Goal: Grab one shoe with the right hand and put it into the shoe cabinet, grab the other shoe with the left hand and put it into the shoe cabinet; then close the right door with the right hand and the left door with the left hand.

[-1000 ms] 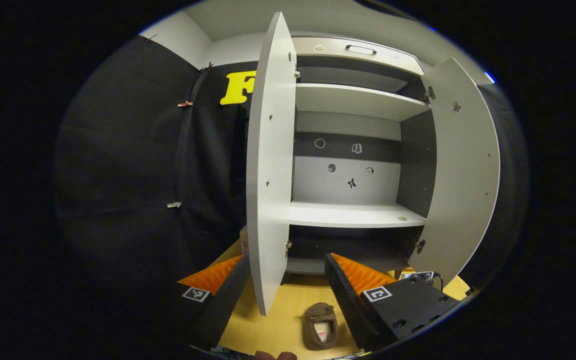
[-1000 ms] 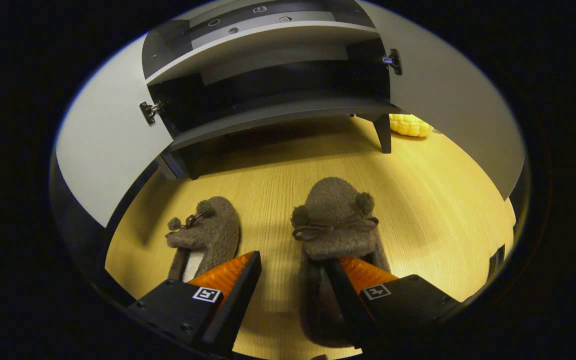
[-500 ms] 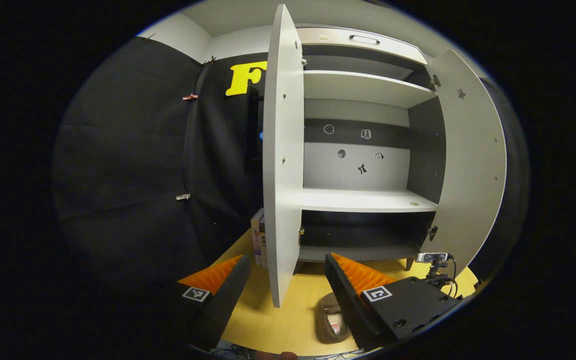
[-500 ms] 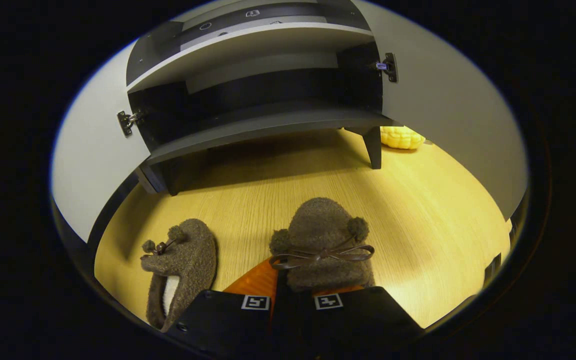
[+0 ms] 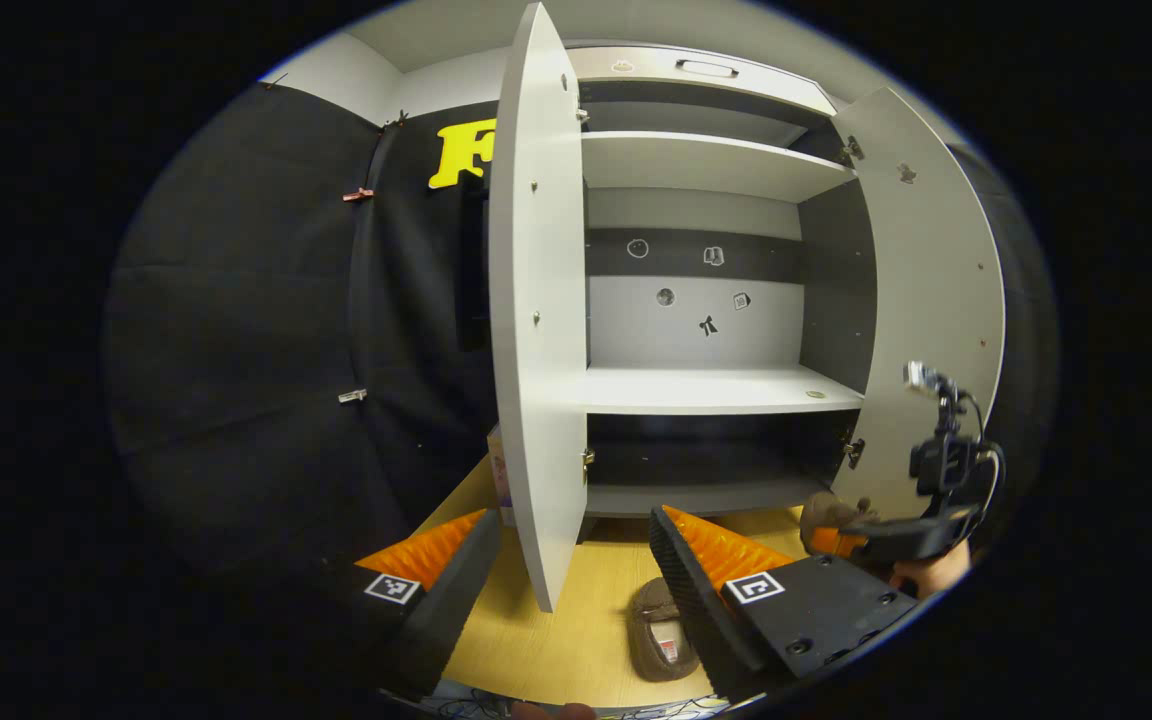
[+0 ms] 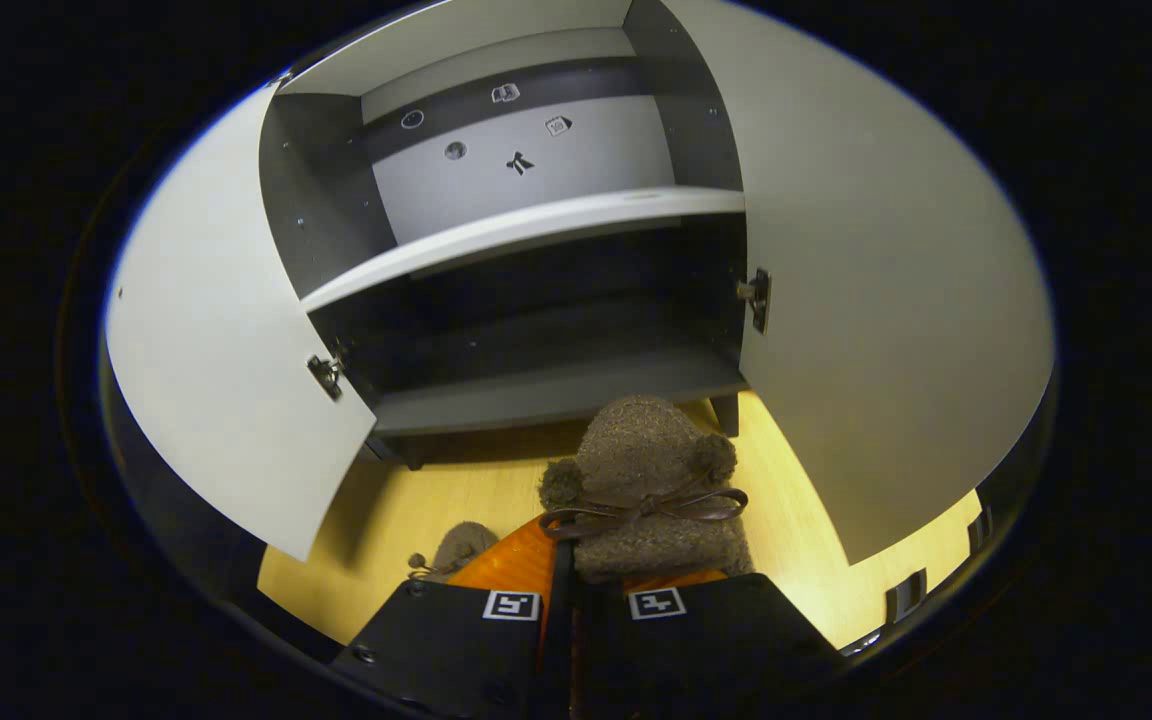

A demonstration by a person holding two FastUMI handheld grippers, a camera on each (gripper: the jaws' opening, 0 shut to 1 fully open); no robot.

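My right gripper [image 6: 576,575] is shut on a brown fuzzy slipper [image 6: 648,490] with pom-poms and a bow, held in the air before the open shoe cabinet [image 6: 536,390]. The left gripper view shows that right gripper [image 5: 861,540], with the slipper [image 5: 821,512], at the far right near the right door [image 5: 936,300]. The other slipper [image 5: 658,630] lies on the wooden floor, partly behind a finger of my left gripper [image 5: 576,570], which hangs open above it; its toe [image 6: 461,550] peeks out beside my right fingers. The left door [image 5: 536,300] stands open.
Both doors [image 6: 226,360] swing out wide to the sides. The low bottom shelf [image 6: 546,395] is dark and bare; a white shelf [image 5: 716,388] lies above it. A box [image 5: 498,475] stands behind the left door on the wooden floor [image 5: 556,640].
My right gripper closed on the slipper and lifted it off the floor toward the cabinet. It has come into the left gripper view at the right. My left gripper has shifted slightly.
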